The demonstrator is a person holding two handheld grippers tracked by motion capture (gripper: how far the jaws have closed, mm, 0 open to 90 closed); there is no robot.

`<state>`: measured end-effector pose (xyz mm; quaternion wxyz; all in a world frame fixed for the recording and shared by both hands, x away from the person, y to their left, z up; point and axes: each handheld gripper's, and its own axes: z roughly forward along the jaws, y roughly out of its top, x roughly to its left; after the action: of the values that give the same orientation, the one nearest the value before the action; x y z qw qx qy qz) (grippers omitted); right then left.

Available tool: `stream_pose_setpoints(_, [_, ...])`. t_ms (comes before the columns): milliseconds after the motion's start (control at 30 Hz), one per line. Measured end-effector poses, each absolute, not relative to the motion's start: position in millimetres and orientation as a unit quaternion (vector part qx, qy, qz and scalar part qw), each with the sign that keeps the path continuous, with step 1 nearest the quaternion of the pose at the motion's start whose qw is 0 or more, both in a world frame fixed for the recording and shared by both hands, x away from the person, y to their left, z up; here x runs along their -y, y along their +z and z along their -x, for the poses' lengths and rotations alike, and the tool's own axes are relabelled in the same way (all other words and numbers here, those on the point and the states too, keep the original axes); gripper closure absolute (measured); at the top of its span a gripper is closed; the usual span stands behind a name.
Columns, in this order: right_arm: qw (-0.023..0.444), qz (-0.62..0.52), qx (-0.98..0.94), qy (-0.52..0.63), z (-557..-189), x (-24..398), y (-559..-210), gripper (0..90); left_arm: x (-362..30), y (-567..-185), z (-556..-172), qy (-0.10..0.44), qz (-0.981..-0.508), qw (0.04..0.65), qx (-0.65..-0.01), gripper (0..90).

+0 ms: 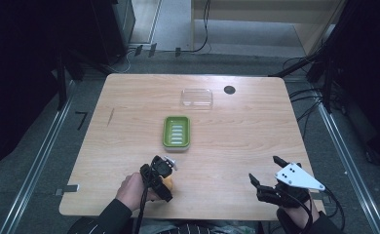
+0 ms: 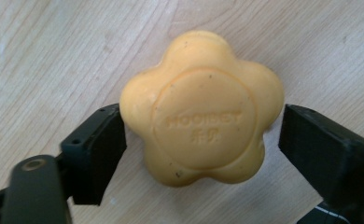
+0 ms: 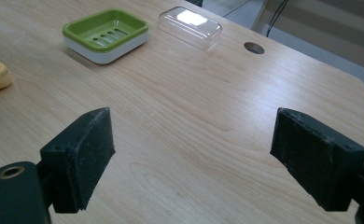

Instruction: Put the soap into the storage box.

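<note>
The orange flower-shaped soap is lying on the table near the front edge, bracketed by the left gripper. One pad is touching, the other's just shy (so not clamped yet). It could get squirted out sideways, since those lobes are rounded. The right gripper is held wide apart, nothing in it.

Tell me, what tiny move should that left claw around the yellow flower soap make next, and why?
Probably close a little more. The left gripper straddles the soap on the table: one pad touches its side, the other stands just clear. Pinching fully should let it lift toward the green soap dish.
</note>
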<state>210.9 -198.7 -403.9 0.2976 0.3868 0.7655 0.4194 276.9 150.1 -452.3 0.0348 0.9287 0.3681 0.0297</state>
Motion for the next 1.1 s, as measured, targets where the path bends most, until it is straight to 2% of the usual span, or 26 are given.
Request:
stream_pose_setpoints(267, [0.297, -0.387, -0.765, 0.420, -210.9, 198.8, -403.9, 13.6, -153.1, -453.8, -278.3, 0.030, -0.927, 0.030, -0.372, 26.6])
stream_pose_setpoints(800, [0.296, -0.388, -0.765, 0.420, -210.8, 198.9, -403.9, 13.6, -155.2, -455.3, -277.1, 0.031, -0.930, 0.026, -0.364, 31.7])
stream_pose_setpoints(833, [0.296, -0.388, -0.765, 0.420, -210.8, 198.9, -403.9, 13.6, -155.4, -455.0, -277.0, 0.030, -0.931, 0.026, -0.363, 32.2])
stream_pose_setpoints(867, [0.296, -0.388, -0.765, 0.420, -210.8, 199.0, -403.9, 13.6, -155.4, -454.5, -276.5, 0.031, -0.931, 0.028, -0.364, 38.1])
stream_pose_setpoints(1100, [0.296, -0.388, -0.765, 0.421, -210.8, 199.0, -403.8, 13.6, -157.0, -453.7, -276.4, 0.033, -0.934, 0.034, -0.355, 39.2])
